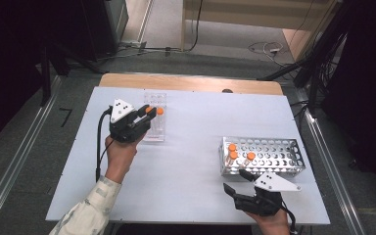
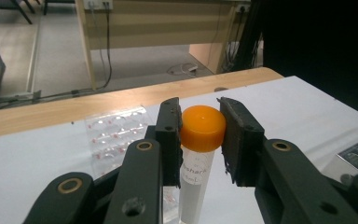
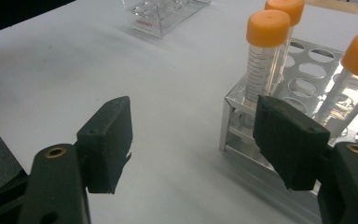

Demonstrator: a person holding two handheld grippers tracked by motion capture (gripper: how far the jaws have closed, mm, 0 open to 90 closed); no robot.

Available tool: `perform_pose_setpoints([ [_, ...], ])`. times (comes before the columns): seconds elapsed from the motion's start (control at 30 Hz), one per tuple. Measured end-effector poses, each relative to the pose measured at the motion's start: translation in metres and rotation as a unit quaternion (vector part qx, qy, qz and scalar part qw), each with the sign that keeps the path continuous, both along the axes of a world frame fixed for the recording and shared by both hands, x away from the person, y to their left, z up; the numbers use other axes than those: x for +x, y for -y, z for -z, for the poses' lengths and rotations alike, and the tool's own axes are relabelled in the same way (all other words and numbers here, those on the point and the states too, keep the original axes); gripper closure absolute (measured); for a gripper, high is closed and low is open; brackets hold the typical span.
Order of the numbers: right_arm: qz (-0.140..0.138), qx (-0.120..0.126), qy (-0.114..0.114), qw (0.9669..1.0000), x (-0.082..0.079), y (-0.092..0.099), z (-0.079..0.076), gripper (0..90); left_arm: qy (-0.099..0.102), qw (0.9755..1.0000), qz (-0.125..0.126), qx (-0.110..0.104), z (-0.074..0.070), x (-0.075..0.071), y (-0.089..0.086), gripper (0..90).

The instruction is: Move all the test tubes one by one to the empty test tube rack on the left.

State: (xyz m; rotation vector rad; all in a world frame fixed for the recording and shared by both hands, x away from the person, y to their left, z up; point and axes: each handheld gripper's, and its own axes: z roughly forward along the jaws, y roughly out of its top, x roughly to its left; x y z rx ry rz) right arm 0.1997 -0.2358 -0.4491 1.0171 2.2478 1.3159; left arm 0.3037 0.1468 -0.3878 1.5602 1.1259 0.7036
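At the far left of the table (image 1: 186, 161), the left gripper (image 1: 148, 113) held a tube (image 2: 197, 161) by its orange cap, its jaws closed on the cap from both sides. That tube hung over the clear rack (image 1: 155, 128), with another orange cap (image 1: 160, 111) just beside it. Near the right edge stood the metal rack (image 1: 274, 155), with three capped tubes (image 1: 232, 154) at its left end. The right gripper (image 1: 239, 182) waited just in front of that rack with its jaws wide apart and nothing between them.

Judged from this layout, the work was moving tubes from one rack to the other, though which way could not be told. Three tubes sat in the metal rack, one or two were at the clear rack, so the job looked partly done, with the held tube not yet settled in any hole.

From the left gripper view, the grip was plain: both pads met the cap, the tube's printed body hung below, and the clear rack (image 2: 116, 133) lay behind and to the left. The high view blurred that contact but gave the spacing of both racks. In the right gripper view, the open jaws framed bare table, and the tubes (image 3: 263, 60) stood upright in the metal rack (image 3: 303, 93), their graduations legible, which the high view could not resolve.
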Motion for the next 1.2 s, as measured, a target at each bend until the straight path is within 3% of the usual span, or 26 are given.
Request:
perform_pose_setpoints([
  [0.6, 0.006, 0.003, -0.002, 1.0, -0.002, 0.008, 0.001, 27.1, 0.011, 0.9993, -0.035, 0.001, -0.008, 0.029, -0.003, 69.9],
  [0.9, 0.007, 0.004, -0.003, 1.0, -0.003, 0.008, 0.001, 27.2, 0.006, 0.9987, -0.049, 0.012, 0.0, 0.041, -0.001, 69.9],
  [1.2, 0.007, 0.004, -0.003, 1.0, -0.003, 0.008, 0.002, 27.2, 0.002, 0.9985, -0.047, 0.026, 0.007, 0.045, 0.003, 69.8],
])
